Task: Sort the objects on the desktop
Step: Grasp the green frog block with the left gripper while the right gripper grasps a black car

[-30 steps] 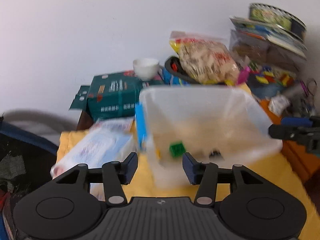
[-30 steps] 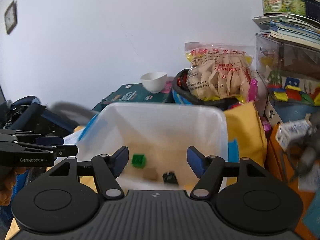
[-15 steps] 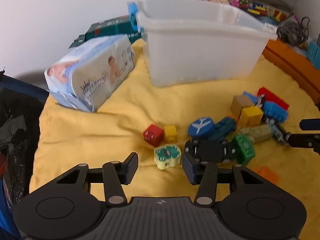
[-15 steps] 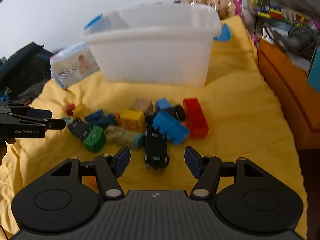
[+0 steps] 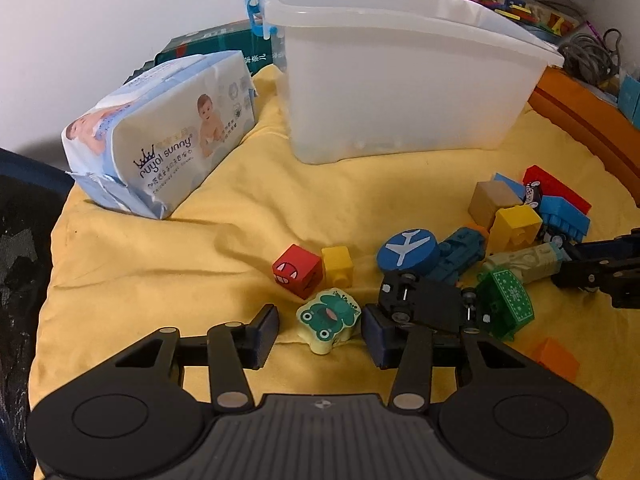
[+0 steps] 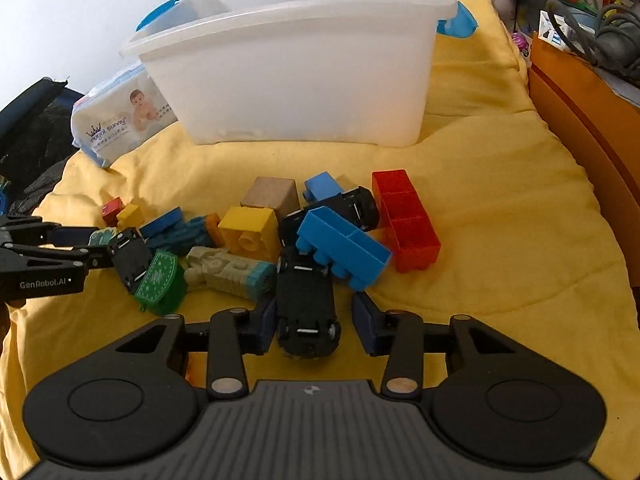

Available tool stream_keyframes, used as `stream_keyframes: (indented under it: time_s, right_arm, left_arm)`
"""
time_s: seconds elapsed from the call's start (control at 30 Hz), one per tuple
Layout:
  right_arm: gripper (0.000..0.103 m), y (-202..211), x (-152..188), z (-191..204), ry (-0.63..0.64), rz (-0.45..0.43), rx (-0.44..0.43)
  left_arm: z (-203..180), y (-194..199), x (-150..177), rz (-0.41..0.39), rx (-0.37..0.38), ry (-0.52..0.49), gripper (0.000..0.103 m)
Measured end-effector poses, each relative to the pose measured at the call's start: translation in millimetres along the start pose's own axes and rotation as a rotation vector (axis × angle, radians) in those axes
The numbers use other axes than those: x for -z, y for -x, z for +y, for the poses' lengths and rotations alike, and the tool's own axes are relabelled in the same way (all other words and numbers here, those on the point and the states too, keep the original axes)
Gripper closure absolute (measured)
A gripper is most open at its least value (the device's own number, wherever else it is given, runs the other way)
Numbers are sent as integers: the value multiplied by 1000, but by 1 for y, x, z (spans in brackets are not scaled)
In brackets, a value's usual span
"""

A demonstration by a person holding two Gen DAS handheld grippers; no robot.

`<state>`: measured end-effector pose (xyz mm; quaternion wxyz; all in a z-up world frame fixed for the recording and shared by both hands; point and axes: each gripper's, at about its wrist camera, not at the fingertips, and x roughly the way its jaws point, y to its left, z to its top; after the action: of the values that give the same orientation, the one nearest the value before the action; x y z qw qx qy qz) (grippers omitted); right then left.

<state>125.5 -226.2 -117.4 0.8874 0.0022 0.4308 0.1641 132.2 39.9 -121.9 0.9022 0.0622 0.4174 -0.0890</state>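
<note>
Right wrist view: the right tongs (image 6: 314, 322) straddle an upturned black toy car (image 6: 306, 308) on the yellow cloth (image 6: 500, 240), its long axis along the fingers, jaws closing, not yet pinching. Left tongs (image 5: 318, 334) close around a green frog block (image 5: 328, 318).

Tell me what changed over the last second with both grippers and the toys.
Both grippers dropped from over the translucent plastic bin to the yellow cloth. The left gripper is closing around the green frog block; the right gripper is closing around the upturned black toy car. Neither clearly grips yet. Toys and bin have not shifted.
</note>
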Motion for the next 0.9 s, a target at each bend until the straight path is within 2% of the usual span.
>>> stream_keyframes:
  time_s: [0.03, 0.07, 0.13, 0.33, 0.6, 0.73, 0.9]
  right_arm:
    - [66, 0, 0, 0, -1, -1, -1]
    - [70, 2, 1, -1, -3, -4, -1]
    - [70, 5, 3, -3, -6, -10, 2]
    - [70, 17, 10, -6, -5, -33, 14]
    - [70, 50, 9, -3, 3, -116, 8]
    - [70, 69, -5, -3, -27, -171, -16]
    - [70, 89, -42, -2, -38, -259, -40]
  left_arm:
    - [-1, 1, 0, -2, 11, -6, 66]
    - [-3, 2, 1, -5, 22, -17, 67]
    - [-6, 5, 2, -13, 25, -38, 67]
    - [-6, 15, 5, -23, 36, -1, 67]
    - [-4, 47, -9, -88, 52, 36, 67]
    - [-7, 63, -26, -117, 57, 37, 67]
    - [-11, 78, -62, -156, 62, 51, 67]
